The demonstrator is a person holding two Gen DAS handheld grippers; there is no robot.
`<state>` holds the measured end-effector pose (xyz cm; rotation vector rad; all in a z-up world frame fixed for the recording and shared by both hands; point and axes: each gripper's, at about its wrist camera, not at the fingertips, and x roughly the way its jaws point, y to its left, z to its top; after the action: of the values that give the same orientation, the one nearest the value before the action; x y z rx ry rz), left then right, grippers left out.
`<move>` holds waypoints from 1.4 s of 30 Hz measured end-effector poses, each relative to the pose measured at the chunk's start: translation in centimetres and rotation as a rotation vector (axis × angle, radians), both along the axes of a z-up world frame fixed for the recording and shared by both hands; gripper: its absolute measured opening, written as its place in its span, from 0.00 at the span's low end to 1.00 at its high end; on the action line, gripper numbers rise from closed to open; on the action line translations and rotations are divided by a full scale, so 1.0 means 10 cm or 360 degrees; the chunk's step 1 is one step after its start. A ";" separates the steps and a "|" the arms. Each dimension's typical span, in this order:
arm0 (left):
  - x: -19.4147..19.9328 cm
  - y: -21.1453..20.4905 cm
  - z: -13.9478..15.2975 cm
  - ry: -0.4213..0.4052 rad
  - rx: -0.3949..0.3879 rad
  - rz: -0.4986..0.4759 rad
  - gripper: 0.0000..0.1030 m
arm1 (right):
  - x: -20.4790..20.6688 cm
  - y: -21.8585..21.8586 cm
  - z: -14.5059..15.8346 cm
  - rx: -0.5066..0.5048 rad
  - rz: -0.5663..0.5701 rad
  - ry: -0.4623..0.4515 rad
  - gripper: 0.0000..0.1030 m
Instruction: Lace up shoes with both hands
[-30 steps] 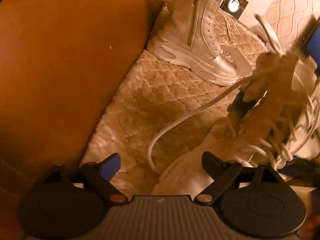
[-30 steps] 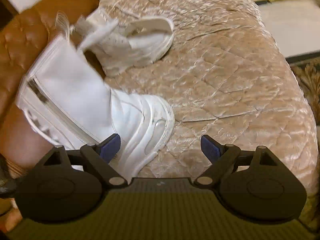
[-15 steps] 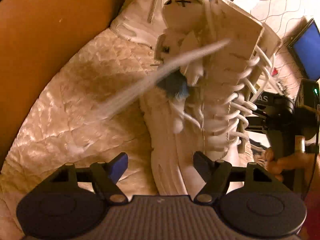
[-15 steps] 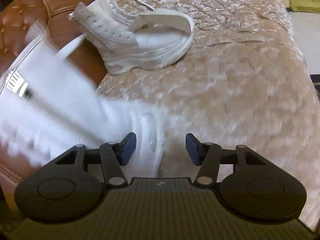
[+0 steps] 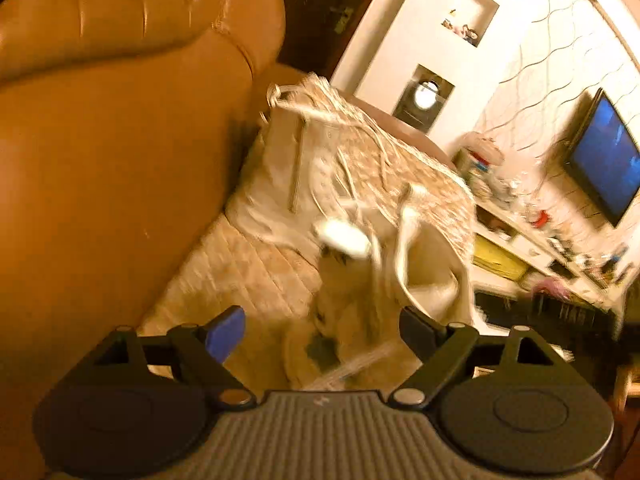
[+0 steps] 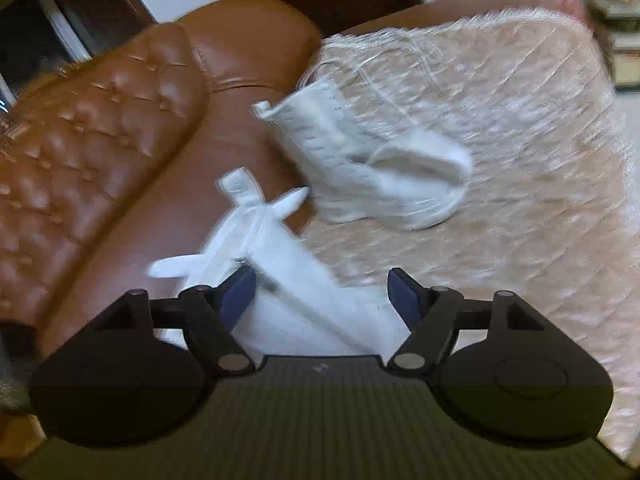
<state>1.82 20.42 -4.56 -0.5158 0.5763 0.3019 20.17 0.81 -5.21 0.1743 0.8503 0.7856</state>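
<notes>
Two white lace-up boots are on a quilted beige cover. The far boot [image 5: 304,176] [image 6: 360,160] lies on its side against the sofa back, its loose laces [image 5: 360,148] trailing over the cover. The near boot [image 5: 360,280] [image 6: 280,280] is blurred and sits just ahead of both grippers; its upper rises between the fingers in the right wrist view. My left gripper [image 5: 320,328] is open, with the near boot's blurred upper beyond it. My right gripper [image 6: 322,292] is open too, its jaws on either side of the near boot's shaft without pressing it.
A brown tufted leather sofa back [image 5: 120,140] [image 6: 100,140] borders the cover on the left. The quilted cover [image 6: 520,200] spreads to the right. A television [image 5: 604,168] hangs on the far wall above a cluttered low cabinet [image 5: 520,232].
Both cameras have swung quickly and the views are blurred. The near boot has dropped lower and closer in both views. The right gripper's jaws have opened wider than half a second ago.
</notes>
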 end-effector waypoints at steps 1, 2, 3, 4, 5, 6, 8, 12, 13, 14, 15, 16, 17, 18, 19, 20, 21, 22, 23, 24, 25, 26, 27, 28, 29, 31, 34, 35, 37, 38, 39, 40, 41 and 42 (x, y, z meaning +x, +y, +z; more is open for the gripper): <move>0.02 0.02 0.01 -0.0007 -0.0008 -0.0009 0.86 | 0.02 -0.06 -0.07 -0.0021 -0.0053 0.0032 0.79; 0.05 0.03 0.00 -0.0004 -0.0025 -0.0028 0.86 | 0.04 -0.13 -0.16 -0.0021 -0.0089 0.0093 0.79; 0.08 0.04 -0.02 -0.0001 -0.0043 -0.0048 0.86 | 0.07 -0.20 -0.25 -0.0021 -0.0126 0.0154 0.79; 0.12 0.04 -0.04 -0.0001 -0.0056 -0.0068 0.86 | 0.10 -0.27 -0.36 0.0013 -0.0143 0.0254 0.79; 0.17 0.04 -0.07 -0.0007 -0.0055 -0.0089 0.86 | 0.11 -0.32 -0.47 0.0030 -0.0163 0.0332 0.79; 0.21 0.04 -0.09 -0.0013 -0.0054 -0.0112 0.86 | 0.10 -0.33 -0.55 -0.0006 -0.0184 0.0361 0.79; 0.32 0.00 -0.07 -0.0017 -0.0041 -0.0163 0.86 | 0.08 -0.25 -0.69 -0.0160 -0.0167 0.0372 0.79; 0.53 -0.10 -0.03 0.0008 0.0025 -0.0236 0.86 | -0.12 0.00 -0.80 -0.0301 -0.0025 0.0210 0.71; 0.59 -0.14 -0.02 0.0014 0.0028 -0.0250 0.85 | -0.18 0.08 -0.76 -0.0327 0.0048 0.0127 0.63; 0.64 -0.18 -0.01 0.0020 0.0031 -0.0265 0.85 | -0.23 0.16 -0.73 -0.0354 0.0112 0.0066 0.41; 0.70 -0.21 0.01 0.0026 0.0034 -0.0280 0.85 | -0.29 0.24 -0.69 -0.0381 0.0171 0.0014 0.15; 0.75 -0.25 0.02 0.0032 0.0037 -0.0294 0.85 | -0.34 0.32 -0.66 -0.0409 0.0230 -0.0039 0.03; 0.81 -0.28 0.02 0.0043 0.0041 -0.0302 0.88 | -0.38 0.35 -0.65 -0.0429 0.0228 -0.0069 0.04; 0.87 -0.29 0.01 0.0069 0.0050 -0.0290 0.94 | -0.40 0.37 -0.64 -0.0446 0.0203 -0.0089 0.04; 0.91 -0.31 -0.01 0.0099 0.0064 -0.0281 0.97 | -0.43 0.39 -0.64 -0.0464 0.0178 -0.0110 0.04; 0.93 -0.35 0.01 0.0123 0.0094 -0.0283 0.98 | -0.39 0.35 -0.66 -0.0418 0.0145 -0.0068 0.04; 0.97 -0.42 0.04 0.0148 0.0147 -0.0302 0.98 | -0.33 0.29 -0.68 -0.0342 0.0127 -0.0001 0.04; 1.00 -0.48 0.08 0.0163 0.0207 -0.0316 0.98 | -0.30 0.24 -0.70 -0.0301 0.0126 0.0034 0.04; 1.04 -0.55 0.11 0.0181 0.0262 -0.0321 0.98 | -0.29 0.23 -0.69 -0.0293 0.0127 0.0044 0.04; 1.07 -0.58 0.11 0.0200 0.0282 -0.0318 0.99 | -0.30 0.23 -0.69 -0.0288 0.0126 0.0047 0.04; 1.09 -0.58 0.10 0.0214 0.0257 -0.0305 0.99 | -0.31 0.22 -0.69 -0.0280 0.0125 0.0049 0.04; 1.10 -0.56 0.08 0.0220 0.0212 -0.0287 1.00 | -0.33 0.22 -0.69 -0.0273 0.0125 0.0051 0.04; 1.10 -0.54 0.08 0.0219 0.0173 -0.0274 1.00 | -0.33 0.20 -0.69 -0.0259 0.0121 0.0061 0.04; 1.08 -0.53 0.08 0.0220 0.0158 -0.0263 1.00 | -0.32 0.18 -0.69 -0.0243 0.0116 0.0074 0.04; 1.06 -0.54 0.09 0.0225 0.0171 -0.0255 1.00 | -0.32 0.15 -0.68 -0.0227 0.0112 0.0086 0.04; 1.05 -0.57 0.12 0.0251 0.0213 -0.0245 1.00 | -0.30 0.12 -0.70 -0.0198 0.0113 0.0113 0.04; 1.13 -0.68 0.20 0.0342 0.0316 -0.0241 1.00 | -0.30 0.15 -0.72 -0.0191 0.0119 0.0116 0.04; 1.17 -0.73 0.23 0.0374 0.0368 -0.0248 1.00 | -0.29 0.16 -0.73 -0.0190 0.0121 0.0119 0.04; 1.27 -0.84 0.24 0.0433 0.0450 -0.0270 1.00 | -0.28 0.18 -0.74 -0.0189 0.0127 0.0122 0.04; 1.32 -0.90 0.24 0.0464 0.0485 -0.0280 1.00 | -0.28 0.18 -0.75 -0.0185 0.0130 0.0125 0.04; 1.37 -0.95 0.24 0.0493 0.0508 -0.0287 1.00 | -0.28 0.18 -0.75 -0.0180 0.0133 0.0127 0.04; 1.42 -0.96 0.21 0.0514 0.0493 -0.0285 1.00 | -0.28 0.19 -0.76 -0.0175 0.0136 0.0130 0.04; 1.47 -0.96 0.18 0.0533 0.0486 -0.0287 1.00 | -0.28 0.19 -0.77 -0.0170 0.0139 0.0132 0.04; 1.51 -0.98 0.14 0.0546 0.0506 -0.0288 1.00 | -0.28 0.20 -0.78 -0.0166 0.0142 0.0135 0.04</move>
<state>16.88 10.65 -3.18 -0.1014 0.8840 0.3046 17.37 2.79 -12.97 0.0783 0.9824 0.8196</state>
